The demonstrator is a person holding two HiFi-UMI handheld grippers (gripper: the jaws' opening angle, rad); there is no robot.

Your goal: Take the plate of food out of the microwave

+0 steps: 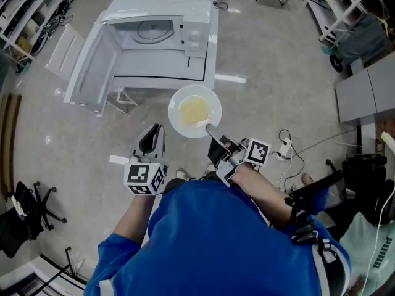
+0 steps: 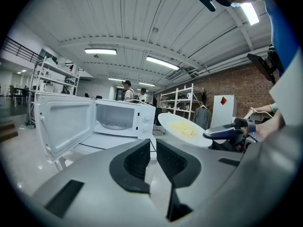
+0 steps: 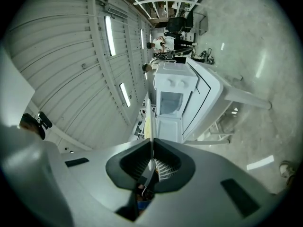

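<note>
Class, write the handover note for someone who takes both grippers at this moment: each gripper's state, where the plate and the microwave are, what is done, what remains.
Left gripper: jaws slightly apart, nothing between them, held to the left of the plate.
Right gripper: shut on the near rim of the plate.
Plate: outside the microwave, in the air in front of it, with yellow food in its middle.
Microwave: door swung wide open; only the turntable shows inside.
Done: the plate is out.
Left: probably to set the plate down somewhere steady and perhaps to shut the door.
</note>
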